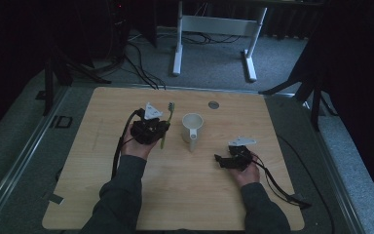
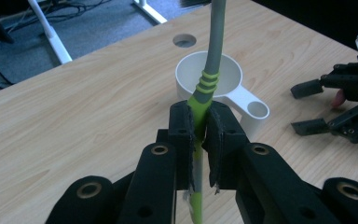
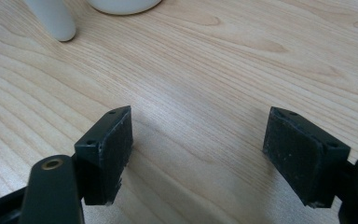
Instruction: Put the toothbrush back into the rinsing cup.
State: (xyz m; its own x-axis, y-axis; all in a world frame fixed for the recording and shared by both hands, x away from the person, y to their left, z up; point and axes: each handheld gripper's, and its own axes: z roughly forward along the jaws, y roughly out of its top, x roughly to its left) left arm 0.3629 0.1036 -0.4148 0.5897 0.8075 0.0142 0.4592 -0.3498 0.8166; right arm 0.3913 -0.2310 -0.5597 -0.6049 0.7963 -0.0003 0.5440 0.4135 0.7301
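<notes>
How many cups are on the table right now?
1: a white cup near the table's middle, just right of the toothbrush clamped in the left gripper. None seem hidden.

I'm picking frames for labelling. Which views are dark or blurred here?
High view: dim all over, the toothbrush and cup small but readable. Left gripper view: bright, toothbrush sharp, the near jaws soft. Right gripper view: bright, wood grain of the table sharp, no glare.

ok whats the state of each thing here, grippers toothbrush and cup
left gripper: shut on the toothbrush handle
toothbrush: held, head end pointing away past the cup
right gripper: open, nothing between its jaws
cup: upright on the table, looks empty, untouched
</notes>
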